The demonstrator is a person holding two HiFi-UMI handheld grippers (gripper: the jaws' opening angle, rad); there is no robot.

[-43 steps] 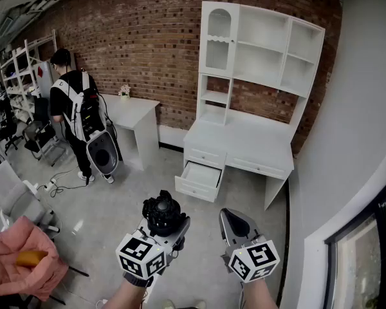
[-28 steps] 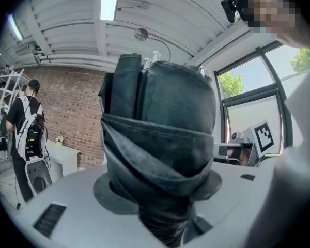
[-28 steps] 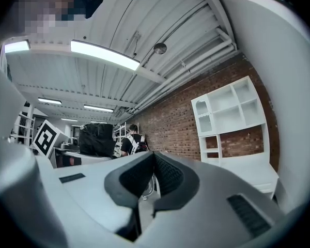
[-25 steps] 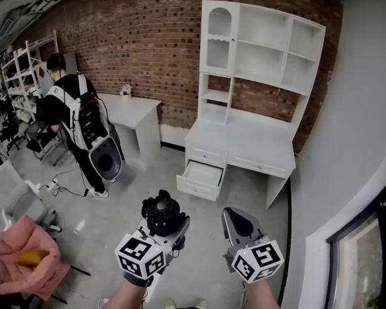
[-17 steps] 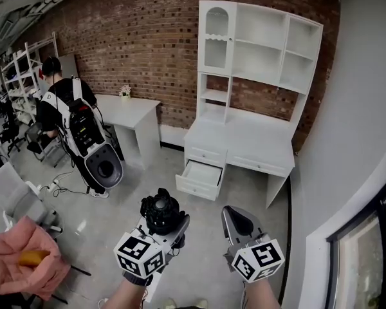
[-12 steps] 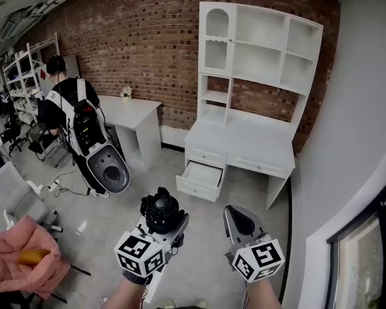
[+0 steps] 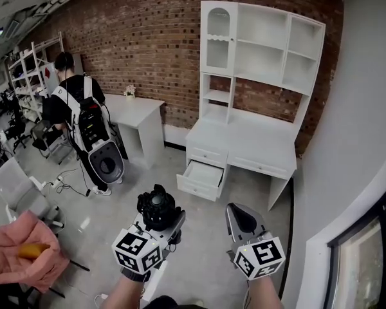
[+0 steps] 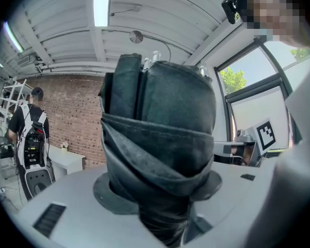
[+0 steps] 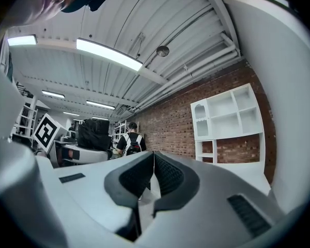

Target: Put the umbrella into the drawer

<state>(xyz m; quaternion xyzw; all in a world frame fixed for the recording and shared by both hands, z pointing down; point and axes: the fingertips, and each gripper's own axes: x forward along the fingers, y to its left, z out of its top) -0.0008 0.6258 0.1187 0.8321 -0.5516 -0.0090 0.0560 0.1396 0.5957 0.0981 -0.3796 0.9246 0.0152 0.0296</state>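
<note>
A folded black umbrella [image 7: 158,209] stands on end between the jaws of my left gripper [image 7: 159,219], which is shut on it. In the left gripper view the umbrella [image 8: 160,154] fills the middle and hides the jaw tips. My right gripper [image 7: 242,219] hangs beside it to the right, shut and empty; in the right gripper view its black pads [image 9: 154,179] touch with nothing between them. Ahead, the white desk [image 7: 248,140] against the brick wall has its lower left drawer [image 7: 201,177] pulled open.
A person with a backpack [image 7: 83,127] stands at the left by a second white desk [image 7: 138,111]. An office chair [image 7: 19,195] and a pink cloth [image 7: 22,256] are at the near left. A white wall [image 7: 347,140] runs along the right.
The view has shifted slightly toward the desk. The person at the left has turned and shifted about near the second desk. Both grippers keep their grip and pose.
</note>
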